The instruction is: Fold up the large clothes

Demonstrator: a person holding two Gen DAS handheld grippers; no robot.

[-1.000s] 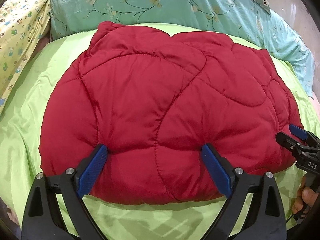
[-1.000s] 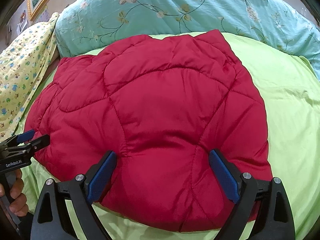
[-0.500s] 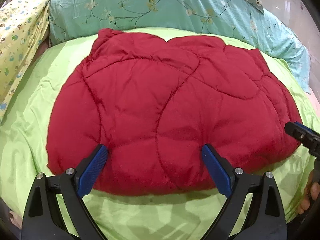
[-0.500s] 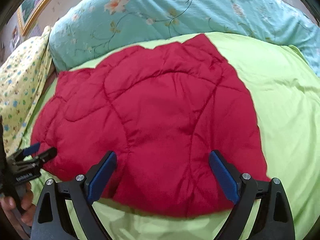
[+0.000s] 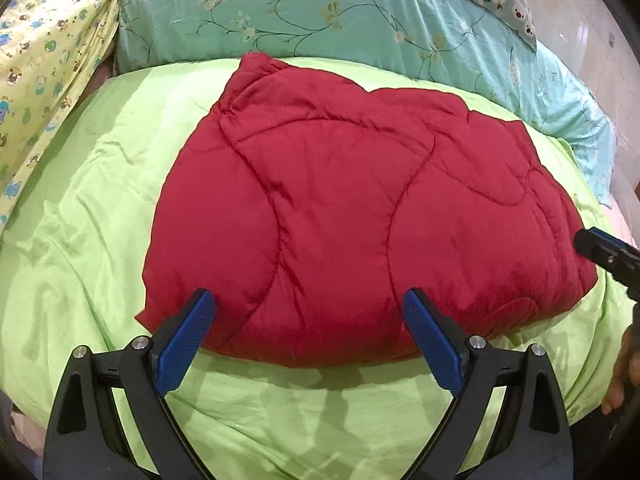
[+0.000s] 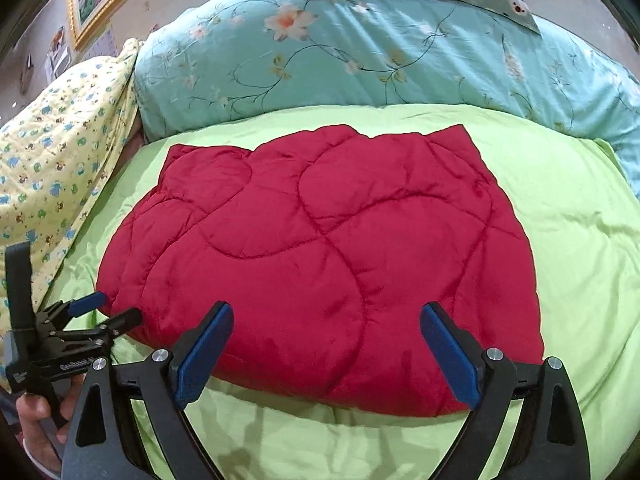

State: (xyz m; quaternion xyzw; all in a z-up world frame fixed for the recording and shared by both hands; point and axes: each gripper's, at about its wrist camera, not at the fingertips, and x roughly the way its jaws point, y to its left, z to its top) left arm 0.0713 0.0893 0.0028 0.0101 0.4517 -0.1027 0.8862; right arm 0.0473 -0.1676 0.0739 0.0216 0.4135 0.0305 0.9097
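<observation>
The folded red quilted garment (image 5: 360, 220) is laid with its long axis left to right on the green bedspread (image 5: 80, 240). Both the left gripper (image 5: 308, 320) and the right gripper (image 6: 326, 332) are held spread apart, empty, above its near edge.

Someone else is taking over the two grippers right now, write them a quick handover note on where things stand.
Left gripper: open, holding nothing, at the near edge of the red quilted jacket.
Right gripper: open, empty, also at the near edge.
The jacket lies folded in a compact bundle on the green bedspread, in front of the teal floral quilt.
Done: the folds appear made; the bundle is released.
Left: probably only tidying the edges, if anything.
</observation>
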